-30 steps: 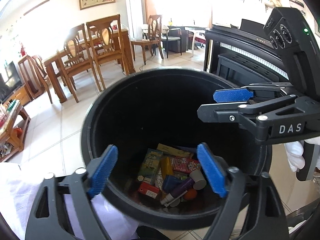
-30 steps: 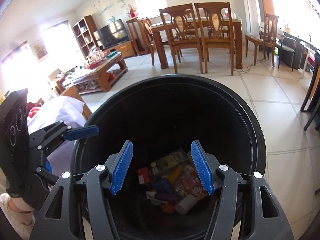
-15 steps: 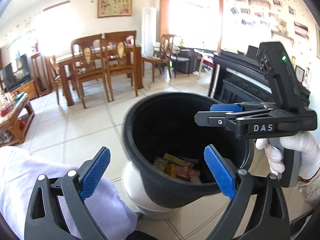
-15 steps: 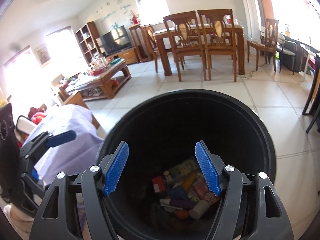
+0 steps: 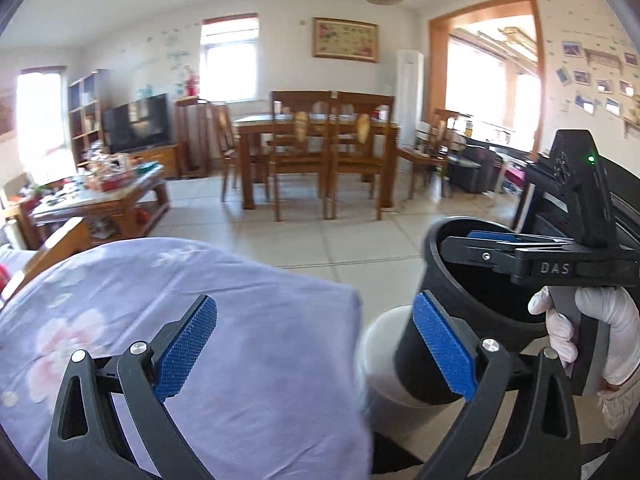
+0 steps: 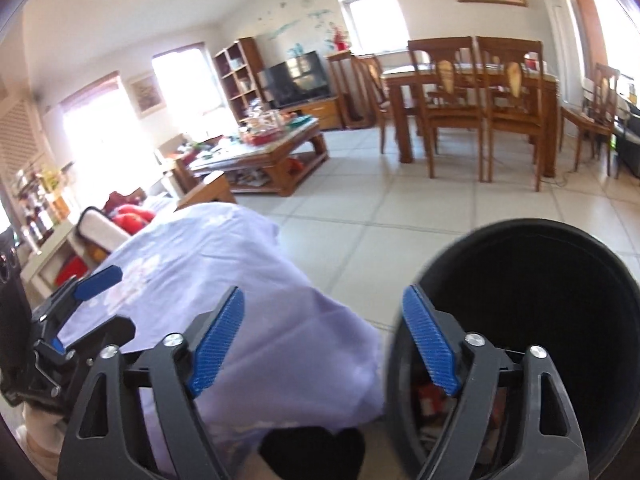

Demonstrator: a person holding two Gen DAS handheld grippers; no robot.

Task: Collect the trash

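Observation:
The black trash bin stands at the right, on a white base. In the right wrist view the bin is dark inside, and a few wrappers show dimly behind my finger. My left gripper hangs over a lilac flowered cloth, left of the bin, with its jaws opening and nothing between them. My right gripper straddles the cloth's edge and the bin's near rim, its jaws also opening and empty. A white-gloved hand holds that right gripper over the bin's mouth.
A tiled floor stretches to a wooden dining table with chairs. A cluttered coffee table and a TV stand at the left. A dark piano is behind the bin. My left gripper shows at the far left.
Both grippers have pulled back and up from the bin's mouth and swung left. The bin slid to the right in both views, the lilac cloth now fills the lower left, and both jaws are wider.

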